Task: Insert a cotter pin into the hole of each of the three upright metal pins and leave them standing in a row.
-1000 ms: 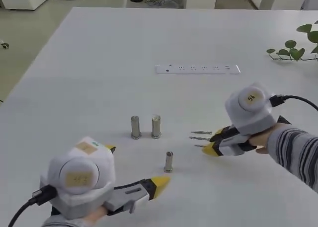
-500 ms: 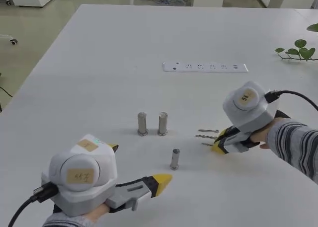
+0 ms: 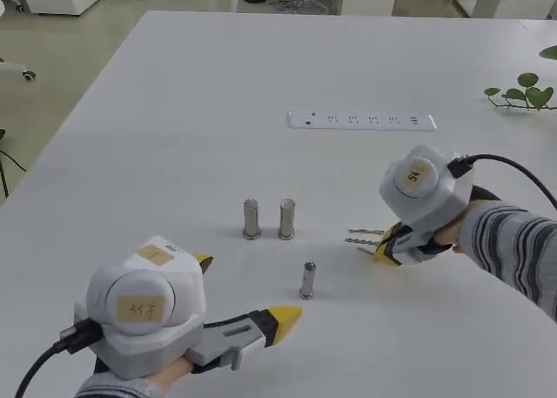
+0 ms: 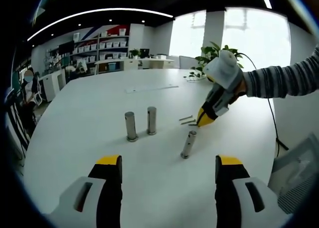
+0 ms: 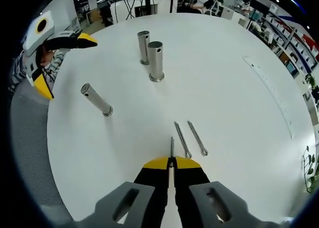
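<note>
The right tongs (image 5: 172,162) are pressed together on a cotter pin (image 5: 172,145), whose thin shank sticks straight out from between the jaw tips, along the jaws' own line. In the head view these right tongs (image 3: 380,257) sit low at the table (image 3: 174,137); whether the pin has left the surface I cannot tell. Two loose cotter pins (image 5: 191,138) lie flat just beside it, roughly parallel.

The move turns on one relation. The lone metal pin (image 3: 307,279) stands upright to the left of the right tongs, nearer than the pair of metal pins (image 3: 269,218), which stand side by side farther back. Its long axis is vertical, and the held cotter pin lies about level, aimed toward that side. So the shank probably needs only to rise to the height of the cross hole near the top, then travel leftward. In the right gripper view a dark hole shows near the top of the lone metal pin (image 5: 96,99), which suggests it faces this way.

The left tongs (image 4: 168,160) are spread wide with nothing between them — the lone metal pin (image 4: 188,143) stands just ahead of their gap. They seem well placed to steady it.
</note>
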Demonstrator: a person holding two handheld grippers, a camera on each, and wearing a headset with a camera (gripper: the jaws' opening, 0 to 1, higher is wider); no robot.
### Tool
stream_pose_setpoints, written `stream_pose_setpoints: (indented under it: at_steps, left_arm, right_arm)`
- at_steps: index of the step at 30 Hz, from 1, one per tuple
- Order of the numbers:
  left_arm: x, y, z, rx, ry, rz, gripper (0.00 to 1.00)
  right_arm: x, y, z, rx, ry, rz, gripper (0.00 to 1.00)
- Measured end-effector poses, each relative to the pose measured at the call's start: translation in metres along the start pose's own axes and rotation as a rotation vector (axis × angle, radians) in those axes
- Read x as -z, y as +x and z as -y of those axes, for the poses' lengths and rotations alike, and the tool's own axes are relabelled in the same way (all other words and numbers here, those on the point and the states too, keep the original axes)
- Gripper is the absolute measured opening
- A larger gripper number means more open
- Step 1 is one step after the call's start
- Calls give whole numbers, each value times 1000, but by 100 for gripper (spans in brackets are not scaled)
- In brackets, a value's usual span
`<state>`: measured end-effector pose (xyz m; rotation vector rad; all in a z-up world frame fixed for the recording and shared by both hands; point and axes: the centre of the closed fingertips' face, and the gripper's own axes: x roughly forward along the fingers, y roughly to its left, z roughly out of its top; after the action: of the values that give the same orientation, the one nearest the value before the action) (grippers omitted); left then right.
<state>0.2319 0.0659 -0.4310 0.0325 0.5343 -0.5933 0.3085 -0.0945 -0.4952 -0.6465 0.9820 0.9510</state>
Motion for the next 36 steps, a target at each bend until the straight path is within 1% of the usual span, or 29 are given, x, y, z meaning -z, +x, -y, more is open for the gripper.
stream_pose_setpoints:
  at_steps: [3,5,8,9,10,14,19,21,24,27,31,33,36]
  left_arm:
    - [0,-1,0,2,2,2,74]
    - [-1,-2,0,6,-2,3,73]
    - [-1,-3,0,6,1,4,71]
    - [-1,-3,0,7,1,4,71]
    - [-1,-3,0,10,-1,2,71]
    - [-1,-3,2,17,4,1,69]
    - [-8,-2,5,29,25,12,64]
    - [-10,-1,7,36,29,11,63]
    - [-13,1,9,48,33,11,60]
    - [-17,2,11,53,32,17,57]
    - [-23,2,14,67,19,21,54]
    - [-26,2,17,78,11,29,52]
    - [-32,3,21,97,-6,44,50]
  right_arm:
    - [0,-1,-1,-10,50,29,0]
    - [1,-3,-3,-5,24,41,0]
    - [2,-4,-4,9,3,44,0]
    - [1,-6,-3,17,-21,46,0]
    - [0,-7,-3,23,-30,53,0]
    - [-4,-15,-4,32,-30,76,0]
    - [-13,-25,-11,42,-63,113,0]
    - [-17,-29,-15,47,-87,134,0]
    - [-23,-33,-18,60,-141,158,0]
    - [-28,-38,-26,55,-172,174,0]
    - [-35,-47,-38,55,-222,207,0]
    - [-40,-52,-43,58,-257,228,0]
    - [-45,-57,-50,58,-288,247,0]
